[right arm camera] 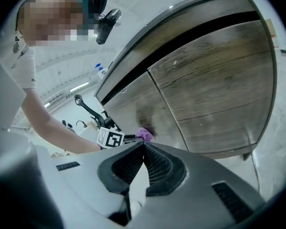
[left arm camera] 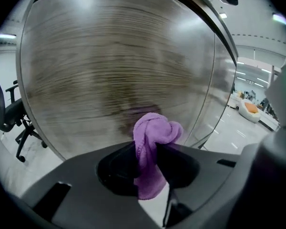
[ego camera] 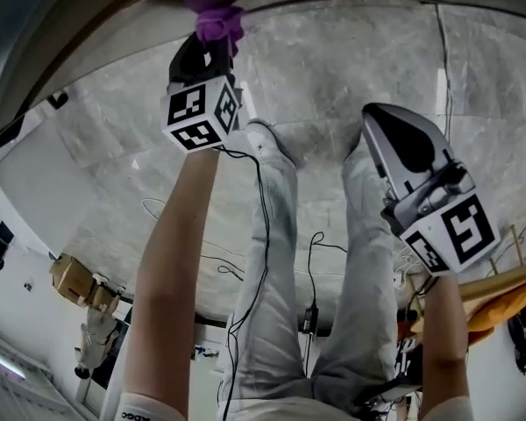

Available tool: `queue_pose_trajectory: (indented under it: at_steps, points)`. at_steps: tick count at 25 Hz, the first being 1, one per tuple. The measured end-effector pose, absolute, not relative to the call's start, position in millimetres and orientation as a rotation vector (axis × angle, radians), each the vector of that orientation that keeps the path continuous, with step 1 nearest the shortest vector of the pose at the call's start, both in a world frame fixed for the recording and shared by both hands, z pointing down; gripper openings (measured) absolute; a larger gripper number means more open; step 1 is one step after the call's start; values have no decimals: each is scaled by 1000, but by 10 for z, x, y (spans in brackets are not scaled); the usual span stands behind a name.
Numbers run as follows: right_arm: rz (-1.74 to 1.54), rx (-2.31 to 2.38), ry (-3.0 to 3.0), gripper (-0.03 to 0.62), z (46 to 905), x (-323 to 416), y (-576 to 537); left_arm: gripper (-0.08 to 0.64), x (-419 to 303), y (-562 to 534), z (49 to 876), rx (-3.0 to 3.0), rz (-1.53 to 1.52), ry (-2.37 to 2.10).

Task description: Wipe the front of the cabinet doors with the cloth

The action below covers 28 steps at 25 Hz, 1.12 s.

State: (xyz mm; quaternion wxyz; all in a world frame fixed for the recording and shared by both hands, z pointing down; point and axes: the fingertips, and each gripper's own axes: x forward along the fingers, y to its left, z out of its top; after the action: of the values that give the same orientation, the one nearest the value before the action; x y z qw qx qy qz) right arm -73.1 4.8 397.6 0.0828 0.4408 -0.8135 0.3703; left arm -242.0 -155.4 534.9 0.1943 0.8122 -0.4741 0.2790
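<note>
My left gripper (left arm camera: 147, 147) is shut on a bunched purple cloth (left arm camera: 155, 132), whose top sticks out past the jaws close to the wood-grain cabinet door (left arm camera: 109, 66). In the head view the left gripper (ego camera: 206, 55) is stretched forward, with the cloth (ego camera: 216, 17) at the foot of the cabinet (ego camera: 114, 7). My right gripper (ego camera: 387, 128) hangs over the floor beside the person's right leg, apart from the cabinet. Its jaws (right arm camera: 144, 146) meet at the tips with nothing between them. From there I see two cabinet doors (right arm camera: 214, 85), the cloth (right arm camera: 144, 134) and the left gripper's marker cube (right arm camera: 109, 138).
The floor is pale marble tile (ego camera: 333, 68). Black cables (ego camera: 311, 261) trail beside the person's legs. A cardboard box (ego camera: 70, 279) lies at the left and an orange object (ego camera: 500, 310) at the right. A black office chair (left arm camera: 9, 118) stands left of the cabinet.
</note>
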Motion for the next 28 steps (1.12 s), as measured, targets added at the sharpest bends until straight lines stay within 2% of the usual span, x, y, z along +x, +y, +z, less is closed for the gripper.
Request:
queue_pose_trajectory:
  at_steps: [10, 19, 23, 28]
  points:
    - [1087, 1248, -2486, 28, 3887, -1703, -193, 112, -3765, -1693, 5336, 2170, 852, -1426]
    - [1104, 1181, -2502, 28, 3913, -1544, -236, 110, -4188, -1759, 5314, 2009, 890, -1639]
    - [1110, 1165, -2499, 28, 3959, -1343, -55, 111, -4006, -1532, 5404, 1998, 885, -1643]
    - [1093, 1151, -2466, 28, 4047, -727, 144, 111, -2969, -1310, 5644, 2069, 879, -1509]
